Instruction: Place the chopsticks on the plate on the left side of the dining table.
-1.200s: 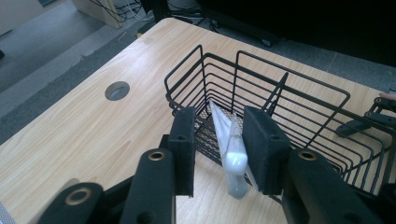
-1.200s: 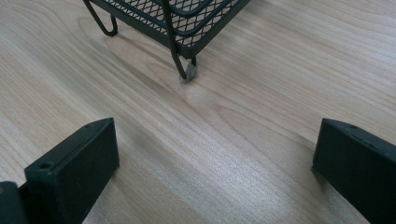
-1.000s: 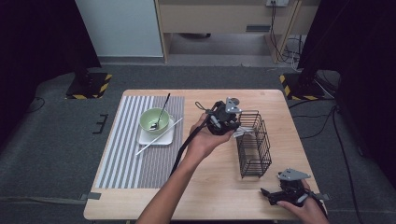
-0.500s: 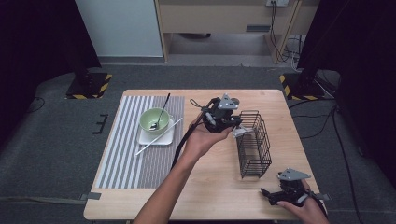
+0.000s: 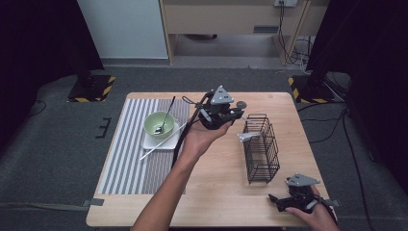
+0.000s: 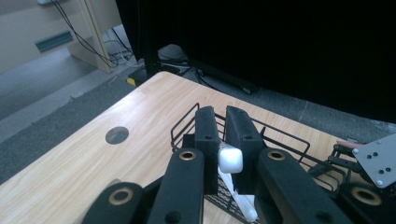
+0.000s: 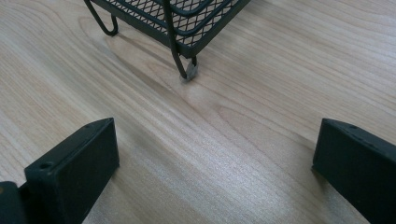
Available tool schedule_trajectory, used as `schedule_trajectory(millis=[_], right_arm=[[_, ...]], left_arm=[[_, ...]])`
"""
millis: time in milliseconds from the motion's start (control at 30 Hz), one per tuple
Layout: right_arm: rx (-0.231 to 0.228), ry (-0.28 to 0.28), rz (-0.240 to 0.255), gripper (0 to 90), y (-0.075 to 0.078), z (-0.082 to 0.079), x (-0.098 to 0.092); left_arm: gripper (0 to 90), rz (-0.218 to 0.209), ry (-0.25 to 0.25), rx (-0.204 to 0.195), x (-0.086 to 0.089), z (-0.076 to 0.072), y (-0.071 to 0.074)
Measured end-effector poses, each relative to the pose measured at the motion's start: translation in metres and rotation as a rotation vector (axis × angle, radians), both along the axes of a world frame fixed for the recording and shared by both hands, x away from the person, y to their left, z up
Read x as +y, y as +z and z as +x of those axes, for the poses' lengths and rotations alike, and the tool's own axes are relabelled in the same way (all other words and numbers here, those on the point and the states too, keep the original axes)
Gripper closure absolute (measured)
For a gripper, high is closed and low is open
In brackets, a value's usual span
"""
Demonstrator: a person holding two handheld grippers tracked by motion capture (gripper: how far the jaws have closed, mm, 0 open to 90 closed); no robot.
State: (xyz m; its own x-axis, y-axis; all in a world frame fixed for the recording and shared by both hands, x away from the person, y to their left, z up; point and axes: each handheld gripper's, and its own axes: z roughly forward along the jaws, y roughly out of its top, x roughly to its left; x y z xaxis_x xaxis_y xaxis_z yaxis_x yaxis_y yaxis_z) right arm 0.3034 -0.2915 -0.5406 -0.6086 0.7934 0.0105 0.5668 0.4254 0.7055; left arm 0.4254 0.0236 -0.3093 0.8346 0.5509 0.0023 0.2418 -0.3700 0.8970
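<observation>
My left gripper [image 5: 235,117] hovers above the table just left of the black wire basket [image 5: 262,149], held palm-up by the person's hand. Its jaws are shut on the handle of a white utensil [image 6: 230,160]. The utensil slants down from the jaws, and its pale lower end [image 5: 248,136] hangs at the basket's left rim. From the left gripper view, the left gripper [image 6: 224,114] looks over the basket's top [image 6: 285,137]. My right gripper [image 5: 275,200] rests at the table's near right corner. It is open, with bare wood between its pads [image 7: 74,158], in front of a basket foot [image 7: 190,70].
A green bowl [image 5: 150,126] with a dark spoon in it sits on a white plate [image 5: 150,143] on the striped placemat [image 5: 125,154]. A long white stick [image 5: 159,147] leans across the plate. A round hole [image 6: 116,135] marks the tabletop near its far edge.
My left gripper has risen and drifted a little left, away from the basket, with the white utensil still in its jaws. The right gripper has stayed put.
</observation>
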Motion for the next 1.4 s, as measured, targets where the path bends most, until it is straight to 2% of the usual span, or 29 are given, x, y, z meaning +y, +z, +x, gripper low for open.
schedule_trajectory(millis=[400,667,867,1033,1400], right_arm=[[-0.002,0.0,-0.001,0.3,0.0,0.0,0.0],[-0.002,-0.001,-0.001,0.3,0.0,0.0,0.0],[-0.001,-0.002,0.0,0.3,0.0,0.0,0.0],[-0.001,-0.004,0.0,0.3,0.0,0.0,0.0],[0.0,-0.005,0.0,0.3,0.0,0.0,0.0]], left_arm=[[83.1,-0.009,0.027,-0.002,0.009,0.002,0.003],[83.1,-0.026,0.024,0.007,0.012,0.004,0.003],[83.1,-0.026,0.024,-0.001,0.015,0.002,0.007],[83.1,-0.01,0.041,-0.017,0.021,0.001,0.009],[83.1,-0.039,0.055,-0.03,0.032,-0.002,0.015]])
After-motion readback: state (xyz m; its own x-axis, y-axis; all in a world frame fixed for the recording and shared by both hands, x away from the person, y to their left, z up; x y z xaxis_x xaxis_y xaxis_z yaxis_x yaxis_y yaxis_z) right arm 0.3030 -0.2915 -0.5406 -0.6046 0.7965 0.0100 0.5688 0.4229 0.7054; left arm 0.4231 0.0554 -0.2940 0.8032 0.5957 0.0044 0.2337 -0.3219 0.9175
